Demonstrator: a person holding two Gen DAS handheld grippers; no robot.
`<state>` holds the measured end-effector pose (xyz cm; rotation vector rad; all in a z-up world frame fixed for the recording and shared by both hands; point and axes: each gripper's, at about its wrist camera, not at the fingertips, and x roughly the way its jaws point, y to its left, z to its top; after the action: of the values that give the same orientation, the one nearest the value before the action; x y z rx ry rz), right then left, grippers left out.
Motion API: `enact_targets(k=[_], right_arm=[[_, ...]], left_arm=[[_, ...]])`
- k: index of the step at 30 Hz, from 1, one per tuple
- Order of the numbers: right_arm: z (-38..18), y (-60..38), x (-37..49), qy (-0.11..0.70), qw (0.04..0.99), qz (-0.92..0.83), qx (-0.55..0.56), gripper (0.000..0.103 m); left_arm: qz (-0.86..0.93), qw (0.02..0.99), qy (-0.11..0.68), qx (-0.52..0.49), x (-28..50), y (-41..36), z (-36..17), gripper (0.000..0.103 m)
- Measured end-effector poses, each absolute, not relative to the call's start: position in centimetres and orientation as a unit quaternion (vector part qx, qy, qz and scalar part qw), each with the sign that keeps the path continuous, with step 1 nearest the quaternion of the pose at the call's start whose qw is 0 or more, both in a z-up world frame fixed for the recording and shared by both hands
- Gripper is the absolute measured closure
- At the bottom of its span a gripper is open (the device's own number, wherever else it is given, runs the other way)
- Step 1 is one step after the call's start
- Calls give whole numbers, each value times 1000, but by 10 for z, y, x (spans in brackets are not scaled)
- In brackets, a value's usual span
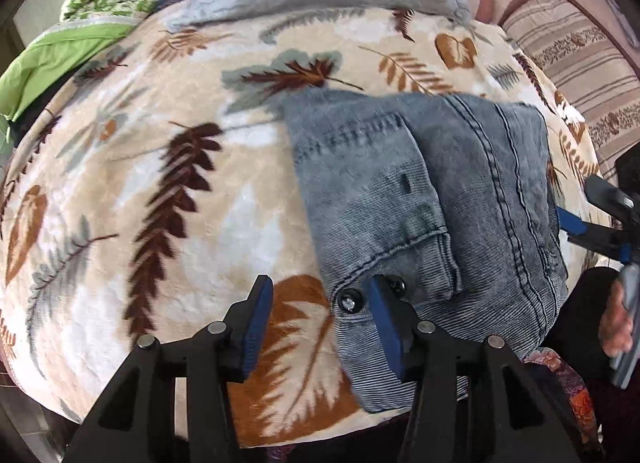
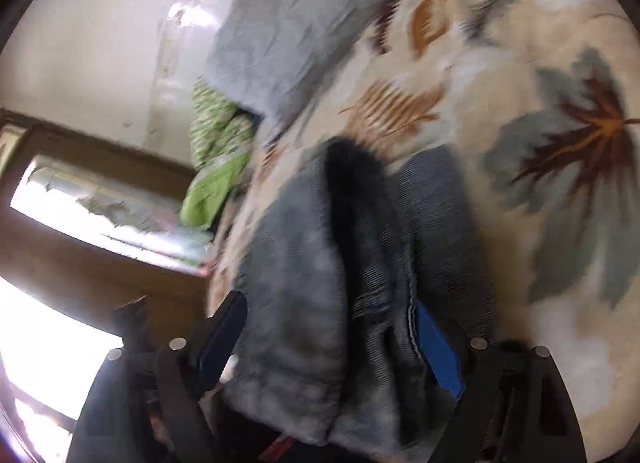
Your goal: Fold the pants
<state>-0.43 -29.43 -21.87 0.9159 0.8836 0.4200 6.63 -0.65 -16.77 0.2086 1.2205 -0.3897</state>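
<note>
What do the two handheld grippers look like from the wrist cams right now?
Left gripper: black angular finger arms with round silver pins, each tipped by a blue ribbed pad. Right gripper: the same black arms, silver pins and blue pads, blurred here. No cables, markings or sleeves show.

Ribbed denim pants (image 1: 420,199), plush blanket (image 1: 160,183)

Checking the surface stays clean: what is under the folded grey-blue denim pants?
The folded grey-blue denim pants lie on a cream fleece blanket with a brown and grey leaf print. The blanket directly beneath them is covered, so nothing there can be seen.
</note>
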Motion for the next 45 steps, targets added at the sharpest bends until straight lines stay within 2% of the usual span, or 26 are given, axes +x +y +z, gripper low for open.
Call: enact_targets(k=[4, 7, 9, 12, 18, 19, 20, 21, 24, 27, 32, 34, 36, 37, 38, 45], right_arm=[[-205, -276, -4, 419, 810, 189, 365, 18], [-231, -281, 4, 456, 785, 155, 389, 18], [-243, -281, 3, 447, 782, 157, 404, 13], [-244, -276, -4, 420, 802, 178, 387, 10], [-242, -275, -7, 424, 808, 190, 363, 11], [-241, -276, -5, 429, 804, 185, 368, 13], [-239, -276, -2, 435, 801, 176, 372, 22], [-237, -276, -2, 437, 803, 170, 369, 37], [-231, -269, -3, 433, 814, 179, 343, 56], [-239, -266, -2, 446, 810, 179, 334, 65], [-245, -276, -8, 436, 803, 178, 365, 73], [-238, -274, -10, 425, 808, 181, 366, 76], [-227, -274, -13, 409, 814, 187, 368, 77], [-222, -274, -14, 402, 817, 190, 368, 78], [-217, -277, -16, 393, 818, 192, 373, 79], [-193, -307, -35, 355, 825, 185, 399, 82]], left_arm=[[-180, 799, 560, 126, 63, -17, -170, 52], [-183, 796, 563, 125, 64, -16, -173, 52], [-182, 796, 564, 121, 67, -14, -175, 48], [-161, 802, 565, 111, 71, -7, -179, 27], [-146, 805, 567, 96, 71, -2, -180, 24], [-144, 806, 566, 100, 70, -3, -179, 24], [-143, 806, 566, 102, 70, -3, -178, 24], [-142, 806, 566, 102, 70, -4, -178, 24], [-139, 804, 569, 97, 69, -2, -179, 24], [-137, 803, 574, 88, 69, -1, -180, 24], [-128, 806, 572, 86, 66, -1, -178, 24], [-131, 807, 568, 89, 65, -3, -175, 27], [-142, 804, 569, 92, 64, -7, -171, 38], [-152, 802, 570, 92, 63, -11, -169, 48], [-160, 801, 569, 93, 62, -14, -167, 50], [-173, 801, 556, 137, 55, -56, -168, 52]])
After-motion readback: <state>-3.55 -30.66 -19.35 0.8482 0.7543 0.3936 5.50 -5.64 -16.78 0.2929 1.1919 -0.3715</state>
